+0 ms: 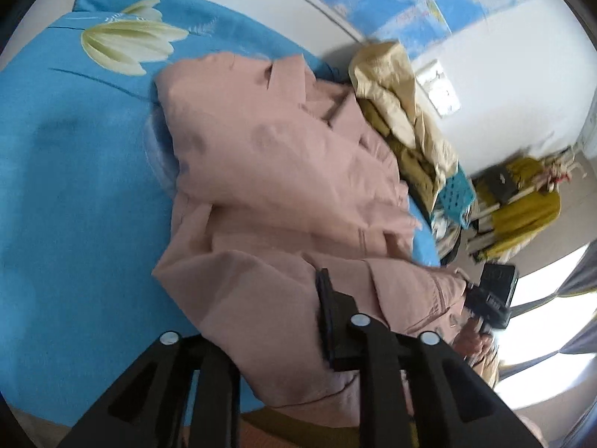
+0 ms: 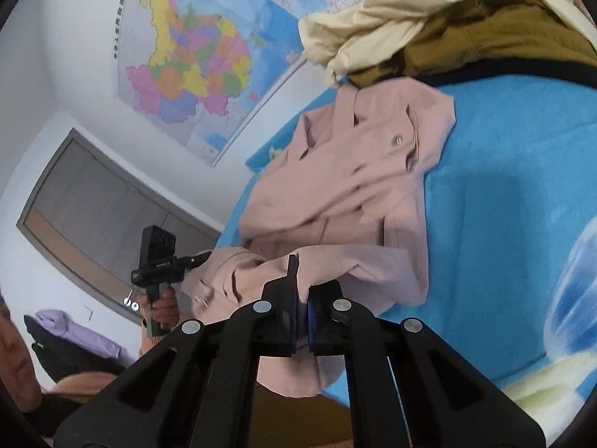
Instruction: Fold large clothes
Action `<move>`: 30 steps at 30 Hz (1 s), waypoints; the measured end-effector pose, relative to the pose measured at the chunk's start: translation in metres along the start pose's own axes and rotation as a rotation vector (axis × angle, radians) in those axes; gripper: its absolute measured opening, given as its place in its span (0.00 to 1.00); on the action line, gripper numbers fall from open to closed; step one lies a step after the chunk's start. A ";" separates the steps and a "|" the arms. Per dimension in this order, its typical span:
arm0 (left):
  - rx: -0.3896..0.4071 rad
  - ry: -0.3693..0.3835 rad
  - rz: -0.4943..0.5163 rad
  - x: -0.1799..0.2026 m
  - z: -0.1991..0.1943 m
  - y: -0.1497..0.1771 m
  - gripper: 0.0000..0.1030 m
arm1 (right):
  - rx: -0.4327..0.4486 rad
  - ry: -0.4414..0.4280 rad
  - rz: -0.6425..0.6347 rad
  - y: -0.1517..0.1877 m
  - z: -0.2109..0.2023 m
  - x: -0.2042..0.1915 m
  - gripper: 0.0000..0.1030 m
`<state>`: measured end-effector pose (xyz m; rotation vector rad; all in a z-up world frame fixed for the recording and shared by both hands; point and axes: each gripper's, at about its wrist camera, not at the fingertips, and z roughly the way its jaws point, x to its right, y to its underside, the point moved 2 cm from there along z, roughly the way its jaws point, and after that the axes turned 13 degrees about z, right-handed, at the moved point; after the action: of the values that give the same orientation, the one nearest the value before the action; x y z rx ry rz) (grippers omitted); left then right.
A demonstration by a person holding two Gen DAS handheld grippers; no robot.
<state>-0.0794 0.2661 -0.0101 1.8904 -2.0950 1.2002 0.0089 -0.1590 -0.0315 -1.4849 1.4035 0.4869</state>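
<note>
A large pink jacket lies rumpled on a blue bed sheet. In the left wrist view my left gripper is shut on the jacket's near hem. One finger shows on top of the cloth and the other is hidden beneath it. My right gripper, held by a hand, sits at the hem further right. In the right wrist view my right gripper is shut on a fold of the pink jacket, lifted off the sheet. The left gripper holds the same hem to the left.
A pile of cream and olive clothes lies past the jacket against the wall, also seen top right. A teal basket and yellow clothes stand beside the bed. Maps hang on the wall.
</note>
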 end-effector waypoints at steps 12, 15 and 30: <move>-0.023 0.135 0.116 0.016 -0.007 0.075 0.60 | -0.133 0.107 -0.002 0.056 0.009 0.025 0.70; -0.030 0.162 0.162 0.028 -0.006 0.090 0.64 | -0.169 0.091 -0.018 0.071 0.015 0.028 0.75; 0.045 0.168 0.034 0.032 -0.021 0.045 0.19 | -0.026 0.030 -0.035 0.034 -0.009 0.003 0.06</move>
<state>-0.1352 0.2493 -0.0005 1.7110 -2.0373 1.3723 -0.0242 -0.1626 -0.0432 -1.5410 1.3970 0.4640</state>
